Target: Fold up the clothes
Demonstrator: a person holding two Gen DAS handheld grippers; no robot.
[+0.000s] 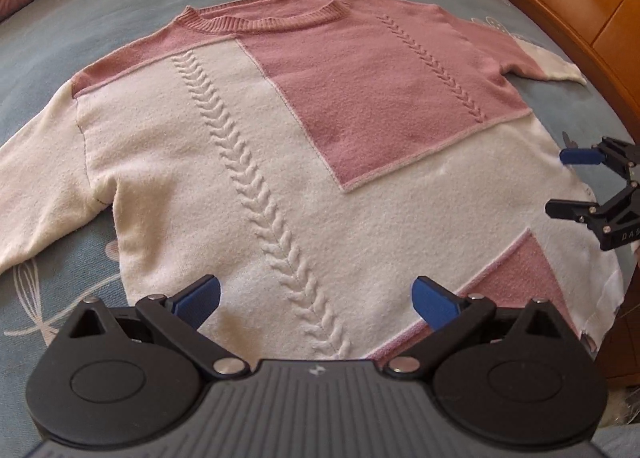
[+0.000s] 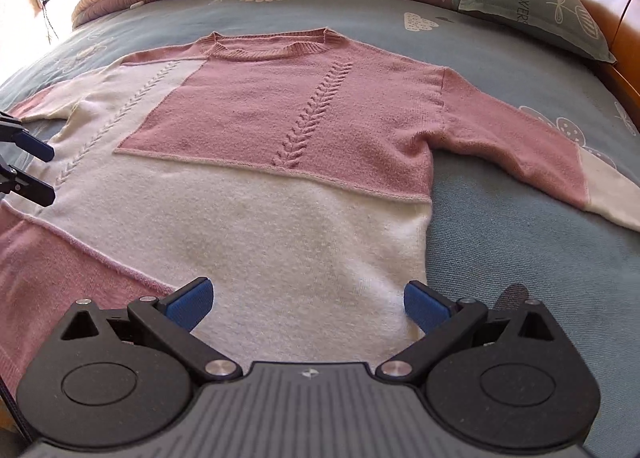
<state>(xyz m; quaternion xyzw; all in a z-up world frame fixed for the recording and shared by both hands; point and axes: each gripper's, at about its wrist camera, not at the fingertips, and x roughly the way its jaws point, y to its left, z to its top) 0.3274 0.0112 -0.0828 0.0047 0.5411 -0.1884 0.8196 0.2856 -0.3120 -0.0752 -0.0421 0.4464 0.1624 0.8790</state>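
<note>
While the sweater (image 1: 280, 162) lies flat and unfolded on the bed (image 2: 500, 258), sleeves out, with both the left gripper (image 1: 316, 300) and right gripper (image 2: 308, 304) spread empty over its near hem, I'd worry that a pinch catching only the top layer would drag the soft knit askew.

Both wrist views low, facing sweater (image 1: 248, 162)

Black claw (image 1: 316, 300), blue fingertips (image 1: 200, 298)
</note>
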